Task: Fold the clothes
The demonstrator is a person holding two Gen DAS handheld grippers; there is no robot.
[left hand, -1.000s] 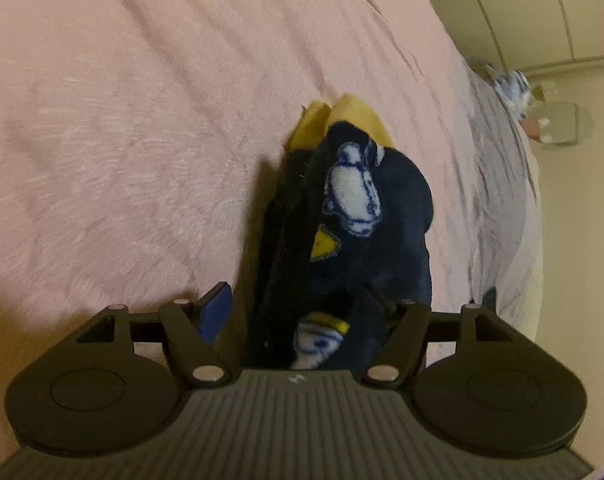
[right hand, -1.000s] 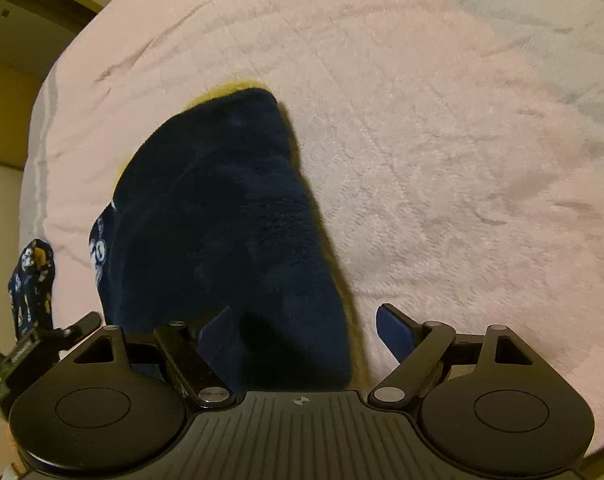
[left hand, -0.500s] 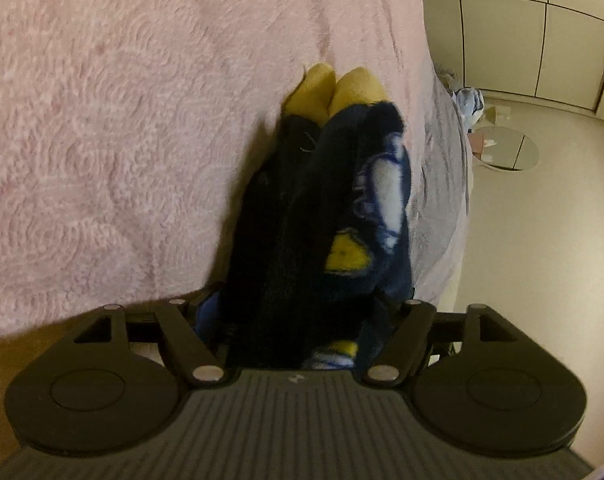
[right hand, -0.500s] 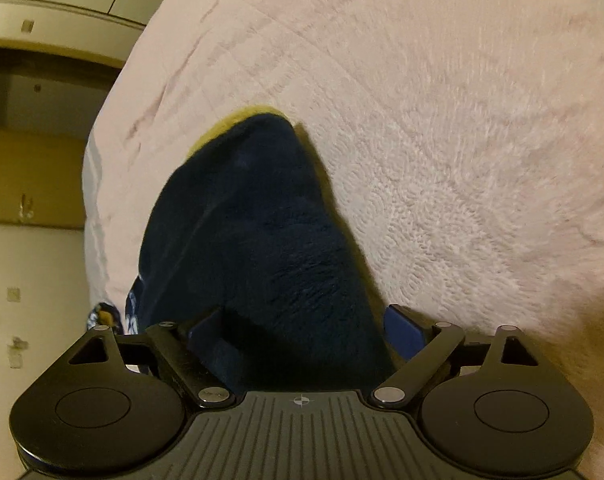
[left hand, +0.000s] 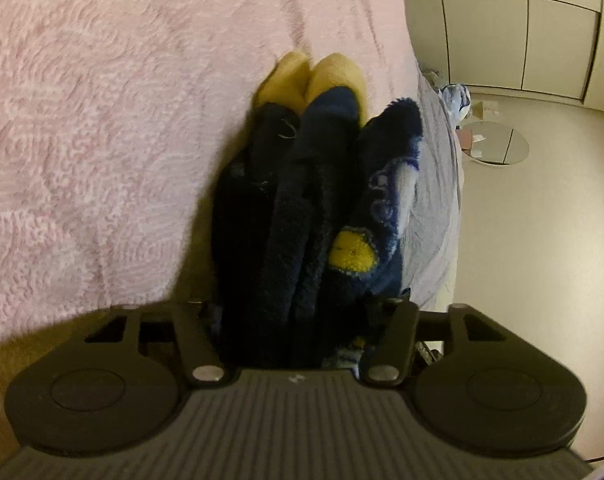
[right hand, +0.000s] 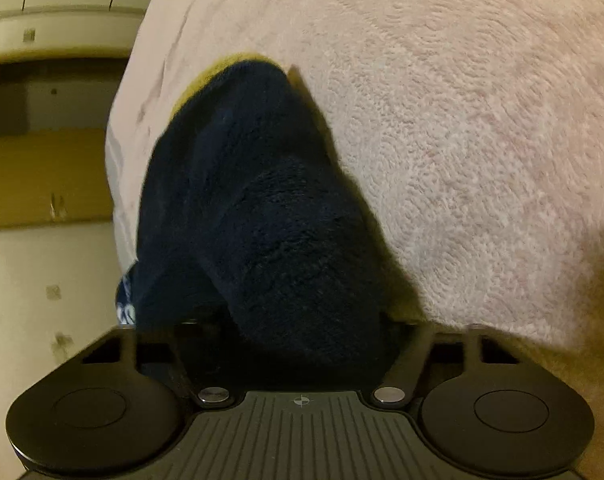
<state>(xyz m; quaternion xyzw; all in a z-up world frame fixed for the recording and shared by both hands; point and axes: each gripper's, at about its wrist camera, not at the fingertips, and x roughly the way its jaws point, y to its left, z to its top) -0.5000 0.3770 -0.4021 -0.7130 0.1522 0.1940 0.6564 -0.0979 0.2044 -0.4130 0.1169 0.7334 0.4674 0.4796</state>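
Note:
A navy fleece garment (left hand: pixel 294 208) with yellow cuffs (left hand: pixel 322 76) and a white and yellow print lies bunched in several layers on the pink bedspread (left hand: pixel 102 120). My left gripper (left hand: pixel 302 316) is shut on the bundle's near end, and the fabric hides its pads. In the right wrist view the same garment (right hand: pixel 262 200) shows its plain navy side with a yellow rim at the far end. My right gripper (right hand: pixel 298 332) is shut on the thick fold, its pads buried in the fleece. The bed (right hand: pixel 482 140) fills the right side.
The bed's edge with a grey sheet (left hand: pixel 434 208) runs down the right of the left wrist view. Beyond it are the floor, a round mirror (left hand: pixel 496 144), a small heap of cloth (left hand: pixel 456 98) and cupboard doors (left hand: pixel 522 32). A wooden panel (right hand: pixel 42 176) stands left of the bed.
Both grippers moved closer to the bedspread and tilted. The right gripper's blue pads, open a second ago, have closed into the fleece. The left gripper's layers are now squeezed tighter.

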